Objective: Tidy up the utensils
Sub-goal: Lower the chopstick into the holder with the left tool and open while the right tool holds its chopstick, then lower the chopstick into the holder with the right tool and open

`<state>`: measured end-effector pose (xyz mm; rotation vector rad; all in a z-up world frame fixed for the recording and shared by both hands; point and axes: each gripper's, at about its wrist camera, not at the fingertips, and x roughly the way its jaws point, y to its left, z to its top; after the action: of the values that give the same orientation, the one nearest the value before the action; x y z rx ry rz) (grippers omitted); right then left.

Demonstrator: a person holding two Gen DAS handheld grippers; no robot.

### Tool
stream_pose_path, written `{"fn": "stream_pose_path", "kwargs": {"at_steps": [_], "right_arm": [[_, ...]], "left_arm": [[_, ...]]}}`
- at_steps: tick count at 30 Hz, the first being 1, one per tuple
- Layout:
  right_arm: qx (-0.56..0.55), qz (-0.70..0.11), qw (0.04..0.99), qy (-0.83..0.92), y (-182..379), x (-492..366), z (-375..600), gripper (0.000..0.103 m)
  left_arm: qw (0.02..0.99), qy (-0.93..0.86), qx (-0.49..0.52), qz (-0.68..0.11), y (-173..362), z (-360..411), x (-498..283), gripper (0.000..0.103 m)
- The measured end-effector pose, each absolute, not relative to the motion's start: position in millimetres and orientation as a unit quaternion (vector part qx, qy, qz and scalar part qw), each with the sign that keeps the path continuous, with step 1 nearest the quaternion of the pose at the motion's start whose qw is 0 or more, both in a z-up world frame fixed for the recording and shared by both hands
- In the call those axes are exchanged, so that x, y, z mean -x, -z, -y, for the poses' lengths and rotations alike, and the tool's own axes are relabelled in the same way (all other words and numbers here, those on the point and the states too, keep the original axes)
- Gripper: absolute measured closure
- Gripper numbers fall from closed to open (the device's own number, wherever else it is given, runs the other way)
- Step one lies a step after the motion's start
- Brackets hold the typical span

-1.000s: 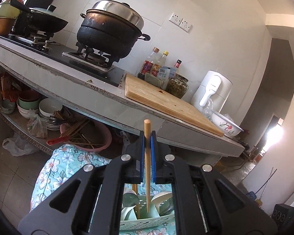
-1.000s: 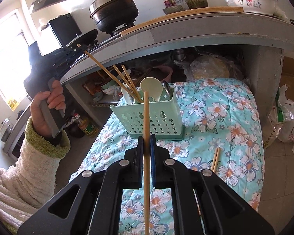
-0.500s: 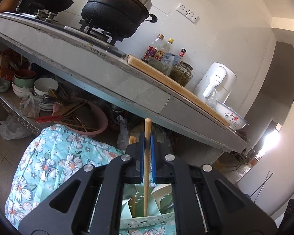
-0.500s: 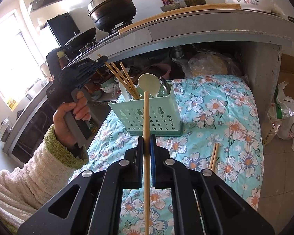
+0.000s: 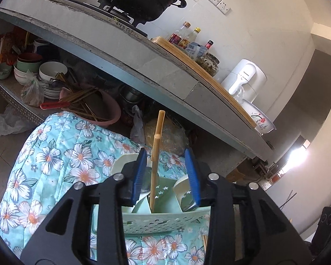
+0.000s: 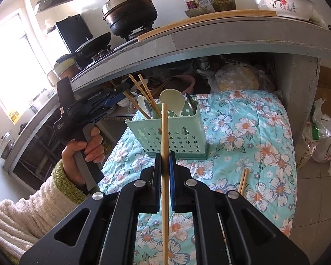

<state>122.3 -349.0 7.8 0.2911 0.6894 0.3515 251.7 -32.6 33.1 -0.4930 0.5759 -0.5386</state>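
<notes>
Left wrist view: we are spreading our left gripper (image 5: 167, 172) around a chopstick (image 5: 155, 154) standing in the caddy (image 5: 165, 220); right gripper (image 6: 165, 165) is pinching 1 stiff, light chopstick (image 6: 164, 132) mid-shaft.

Approach to the caddy (image 6: 173, 135) from above is obstructed: chopsticks (image 6: 143, 96) and spoons (image 6: 171, 101) project past its rim. The counter edge (image 6: 187, 44) overhangs the space behind it. The left gripper (image 5: 165, 174) occupies the caddy's left side, jaws just parted around a standing chopstick (image 5: 155, 154). The quilt (image 6: 253, 132) right of the caddy lies clear apart from loose chopsticks (image 6: 242, 180) near its front.
</notes>
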Motion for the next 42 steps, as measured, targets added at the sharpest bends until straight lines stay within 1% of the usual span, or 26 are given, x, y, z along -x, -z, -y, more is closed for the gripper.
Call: {"fn": "stream_pose_path", "kwargs": {"at_steps": [6, 10, 12, 21, 25, 30, 37, 42], "right_arm": [[-0.111, -0.274, 0.938, -0.184, -48, -142, 336, 0.096], [-0.089, -0.228, 0.951, -0.187, -77, -170, 320, 0.096], [-0.083, -0.207, 0.956, -0.190, -91, -189, 309, 0.096], [-0.042, -0.119, 0.972, -0.198, -142, -261, 254, 0.096], [-0.003, -0.116, 0.976, -0.185, -137, -290, 229, 0.096], [0.060, -0.136, 0.976, -0.159, -109, -312, 209, 0.096], [0.081, -0.161, 0.970, -0.160, -76, -321, 208, 0.096], [0.122, -0.176, 0.962, -0.168, -55, -318, 197, 0.096]], "left_arm": [[0.896, 0.255, 0.229, -0.281, -34, 15, -232, 0.057], [0.903, 0.242, 0.222, -0.276, -32, -6, -207, 0.052], [0.909, 0.230, 0.214, -0.275, -29, -17, -193, 0.048], [0.928, 0.193, 0.162, -0.274, -19, -55, -143, 0.040], [0.930, 0.187, 0.157, -0.276, -17, -62, -139, 0.039], [0.931, 0.182, 0.154, -0.275, -14, -68, -139, 0.039], [0.930, 0.180, 0.159, -0.277, -13, -72, -141, 0.039], [0.931, 0.178, 0.163, -0.274, -13, -76, -139, 0.039]]}}
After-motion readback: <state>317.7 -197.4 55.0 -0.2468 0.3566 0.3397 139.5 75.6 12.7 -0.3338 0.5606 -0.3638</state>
